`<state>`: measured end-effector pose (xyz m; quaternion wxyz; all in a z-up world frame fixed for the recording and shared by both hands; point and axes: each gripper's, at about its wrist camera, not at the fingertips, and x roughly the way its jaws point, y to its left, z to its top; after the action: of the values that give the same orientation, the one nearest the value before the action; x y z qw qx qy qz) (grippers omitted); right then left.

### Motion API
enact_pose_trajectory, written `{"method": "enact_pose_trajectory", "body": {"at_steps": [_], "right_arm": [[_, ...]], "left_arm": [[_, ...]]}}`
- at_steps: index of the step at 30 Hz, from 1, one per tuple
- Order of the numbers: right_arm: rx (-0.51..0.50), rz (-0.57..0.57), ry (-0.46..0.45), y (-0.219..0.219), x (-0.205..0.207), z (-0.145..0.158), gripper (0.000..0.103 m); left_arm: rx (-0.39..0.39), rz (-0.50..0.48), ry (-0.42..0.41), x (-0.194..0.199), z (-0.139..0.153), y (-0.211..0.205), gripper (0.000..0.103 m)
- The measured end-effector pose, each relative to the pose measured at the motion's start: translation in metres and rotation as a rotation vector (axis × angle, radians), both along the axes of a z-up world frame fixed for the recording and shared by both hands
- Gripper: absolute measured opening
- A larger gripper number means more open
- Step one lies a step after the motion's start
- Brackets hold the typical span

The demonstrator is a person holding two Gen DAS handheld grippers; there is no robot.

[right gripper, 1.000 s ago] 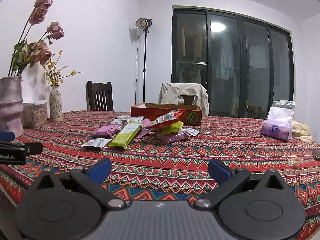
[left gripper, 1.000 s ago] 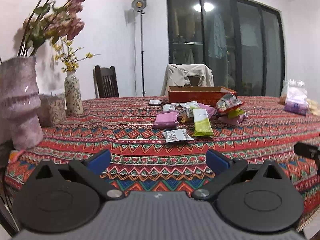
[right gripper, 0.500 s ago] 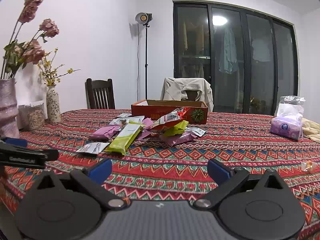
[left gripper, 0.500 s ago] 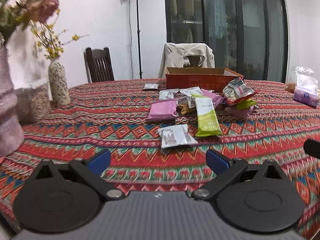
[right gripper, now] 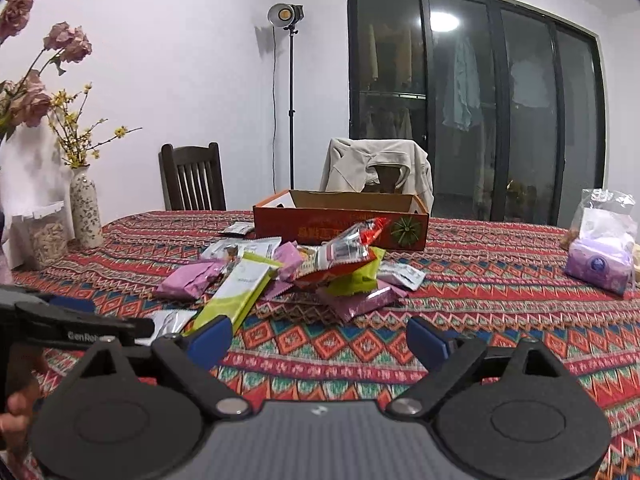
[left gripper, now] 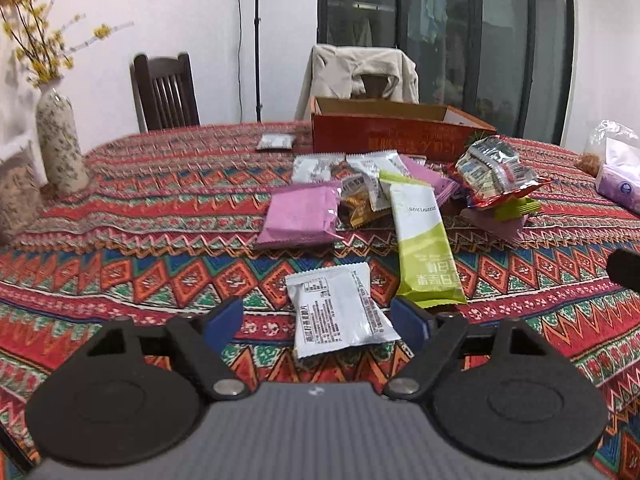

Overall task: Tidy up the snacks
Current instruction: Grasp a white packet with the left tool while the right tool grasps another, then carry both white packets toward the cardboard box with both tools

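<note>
Left hand-held gripper [left gripper: 318,320] apart (just closing) around white packet [left gripper: 338,312]; right hand-held gripper [right gripper: 318,340] apart.

Surface [left gripper: 152,248], covered by a red zigzag-patterned cloth, is carrying everything. White packet [left gripper: 338,308] is lying nearest, alone on the cloth. Just beyond it, a green-and-white packet [left gripper: 424,248] is lying lengthwise and a pink packet [left gripper: 300,216] is lying flat to its left. Further packets are sitting heaped behind these, a red-and-silver bag [left gripper: 490,172] on top at the right. An open red cardboard box [left gripper: 396,136] is standing at the far side, a small packet [left gripper: 275,142] lying to its left. A patterned vase [left gripper: 60,144] is standing far left; a purple pack [left gripper: 620,188] is lying far right.
</note>
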<state>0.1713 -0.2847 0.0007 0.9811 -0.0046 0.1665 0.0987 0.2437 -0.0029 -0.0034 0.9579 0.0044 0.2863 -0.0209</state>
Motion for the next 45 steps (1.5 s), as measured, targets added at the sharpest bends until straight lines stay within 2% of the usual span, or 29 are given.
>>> {"method": "enact_pose_trajectory", "body": {"at_steps": [5,7,12,15,17,21,24,26,27,30,35,37,39,41,43,45], "right_arm": [[-0.023,-0.018,0.005,-0.002,0.027,0.002,0.093],[-0.014,-0.028,0.012,-0.007,0.038,0.003,0.093],[0.002,-0.073,0.031,-0.026,0.065,0.002,0.092],[0.021,-0.093,0.042,-0.045,0.082,0.002,0.092],[0.015,-0.095,0.053,-0.059,0.099,0.002,0.092],[-0.048,-0.08,0.093,-0.085,0.144,0.0,0.092],[-0.073,-0.005,0.159,-0.103,0.19,-0.008,0.092],[-0.075,0.068,0.205,-0.109,0.218,-0.015,0.081],[-0.083,0.092,0.226,-0.109,0.231,-0.017,0.077],[-0.139,0.179,0.233,-0.098,0.257,-0.023,0.077],[-0.218,0.259,0.265,-0.08,0.292,-0.035,0.076],[-0.19,0.282,0.276,-0.082,0.303,-0.039,0.076],[-0.111,0.299,0.309,-0.089,0.312,-0.042,0.075],[-0.085,0.289,0.296,-0.093,0.313,-0.043,0.067],[-0.074,0.273,0.295,-0.096,0.311,-0.042,0.053],[-0.072,0.247,0.301,-0.099,0.304,-0.039,0.049]], "left_arm": [[-0.036,-0.014,0.053,0.016,-0.007,0.003,0.078],[-0.053,-0.019,0.073,0.021,-0.01,0.004,0.073],[-0.051,-0.018,0.078,0.029,-0.01,0.004,0.046],[-0.075,-0.017,0.082,0.037,-0.008,0.007,0.023],[-0.089,-0.011,0.083,0.04,-0.006,0.01,0.019],[-0.066,-0.011,0.064,0.045,0.0,0.009,0.017],[-0.046,-0.025,0.035,0.047,0.006,0.006,0.016],[-0.034,-0.037,0.019,0.049,0.012,0.004,0.016],[-0.028,-0.043,0.01,0.05,0.015,0.002,0.016],[-0.027,-0.073,0.002,0.054,0.021,-0.001,0.016],[-0.032,-0.101,-0.012,0.068,0.026,-0.008,0.016],[-0.033,-0.111,-0.019,0.073,0.027,-0.011,0.016],[-0.039,-0.121,-0.021,0.078,0.027,-0.013,0.016],[-0.047,-0.13,-0.018,0.084,0.027,-0.015,0.016],[-0.055,-0.141,-0.02,0.086,0.029,-0.017,0.016],[-0.06,-0.152,-0.029,0.084,0.031,-0.02,0.016]]}}
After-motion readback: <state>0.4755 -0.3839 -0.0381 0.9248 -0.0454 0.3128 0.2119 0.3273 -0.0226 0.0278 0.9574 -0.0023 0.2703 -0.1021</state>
